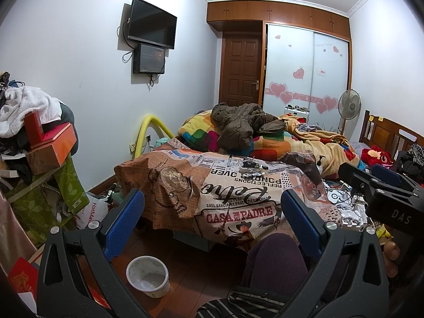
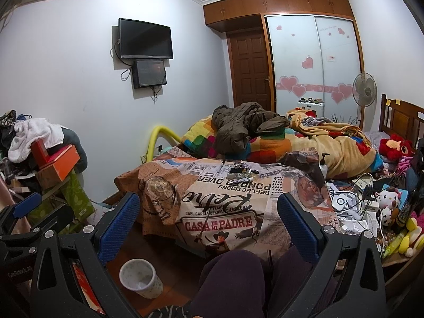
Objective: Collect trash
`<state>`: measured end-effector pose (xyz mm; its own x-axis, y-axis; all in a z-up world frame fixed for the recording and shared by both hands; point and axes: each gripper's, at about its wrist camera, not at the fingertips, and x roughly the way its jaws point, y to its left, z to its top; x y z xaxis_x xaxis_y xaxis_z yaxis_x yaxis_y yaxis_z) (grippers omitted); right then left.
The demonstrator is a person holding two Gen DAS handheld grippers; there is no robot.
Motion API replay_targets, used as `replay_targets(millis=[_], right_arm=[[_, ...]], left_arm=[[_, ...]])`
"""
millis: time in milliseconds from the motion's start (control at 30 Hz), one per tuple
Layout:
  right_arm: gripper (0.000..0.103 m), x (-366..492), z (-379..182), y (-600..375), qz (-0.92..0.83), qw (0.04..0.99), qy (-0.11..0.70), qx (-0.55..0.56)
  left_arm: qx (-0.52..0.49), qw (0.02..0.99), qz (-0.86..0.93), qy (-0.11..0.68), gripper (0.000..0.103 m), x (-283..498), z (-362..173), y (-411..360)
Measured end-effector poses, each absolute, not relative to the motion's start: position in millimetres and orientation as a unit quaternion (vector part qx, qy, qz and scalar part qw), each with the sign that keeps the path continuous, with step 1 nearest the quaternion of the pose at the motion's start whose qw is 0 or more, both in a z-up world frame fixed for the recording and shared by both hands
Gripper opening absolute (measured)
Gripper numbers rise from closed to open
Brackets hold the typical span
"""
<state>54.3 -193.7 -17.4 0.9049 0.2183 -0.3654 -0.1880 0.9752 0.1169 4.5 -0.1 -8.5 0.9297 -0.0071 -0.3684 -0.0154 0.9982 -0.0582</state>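
Observation:
A small white trash bin (image 1: 148,275) stands on the wooden floor at the lower left, also in the right wrist view (image 2: 140,277). A table covered with a printed cloth (image 1: 233,198) carries a cluster of small items (image 1: 250,168), also in the right wrist view (image 2: 242,173); what they are is too small to tell. My left gripper (image 1: 212,222) is open and empty, held above the floor before the table. My right gripper (image 2: 209,225) is open and empty at the same height, and shows at the right edge of the left wrist view (image 1: 371,182).
The person's knees (image 2: 233,278) are at the bottom. A pile of boxes and clothes (image 1: 39,143) stands at the left. A bed with blankets and a jacket (image 1: 243,124) lies behind the table. Cables, toys and clutter (image 2: 371,206) lie at the right.

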Motion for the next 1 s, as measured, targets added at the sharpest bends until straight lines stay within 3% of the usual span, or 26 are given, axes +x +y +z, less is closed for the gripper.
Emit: replay_targets(millis=[633, 1000], right_arm=[[0.103, 62, -22, -201, 0.103, 0.975, 0.193, 0.041], [0.103, 124, -20, -229, 0.058, 0.981, 0.186, 0.020]], left_arm=[[-0.032, 0.981, 0.002, 0.190, 0.103, 17, -9, 2], [-0.054, 0.975, -0.006, 0.213, 0.103, 90, -6, -1]])
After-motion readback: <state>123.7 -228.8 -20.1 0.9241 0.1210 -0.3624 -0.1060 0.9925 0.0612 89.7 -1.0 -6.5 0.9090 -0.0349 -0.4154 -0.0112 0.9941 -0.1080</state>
